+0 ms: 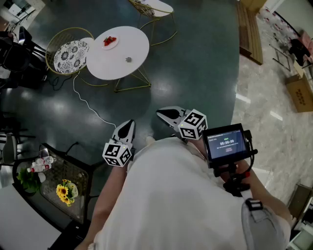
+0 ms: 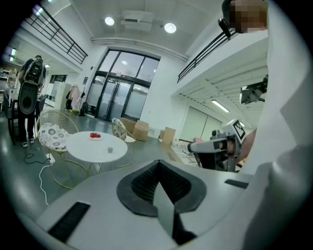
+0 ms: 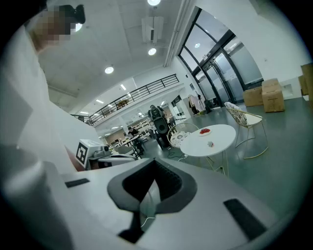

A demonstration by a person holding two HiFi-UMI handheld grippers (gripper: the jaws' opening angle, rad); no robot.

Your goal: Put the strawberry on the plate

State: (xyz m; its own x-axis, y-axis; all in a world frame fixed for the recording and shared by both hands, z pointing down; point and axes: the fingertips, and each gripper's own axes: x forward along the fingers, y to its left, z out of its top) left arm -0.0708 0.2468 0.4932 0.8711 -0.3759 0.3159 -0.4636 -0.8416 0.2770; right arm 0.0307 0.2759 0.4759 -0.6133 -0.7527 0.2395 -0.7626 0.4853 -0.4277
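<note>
A round white table [image 1: 122,61] stands far ahead on the dark floor. On it lies a small plate [image 1: 109,42] bearing red strawberries, with a small grey object [image 1: 128,59] near the table's middle. Both gripper views show the plate [image 2: 95,135] [image 3: 204,131] in the distance. My left gripper [image 1: 127,128] [image 2: 159,167] and right gripper [image 1: 167,115] [image 3: 154,165] are held close to my body, well short of the table. Each has its jaws together, with nothing between them.
A wire chair with a patterned cushion [image 1: 70,53] stands left of the table and a second chair [image 1: 152,9] behind it. A white cable [image 1: 88,105] trails across the floor. At lower left is a dark table with sunflowers [image 1: 64,191]. Cardboard boxes [image 1: 299,90] sit at right.
</note>
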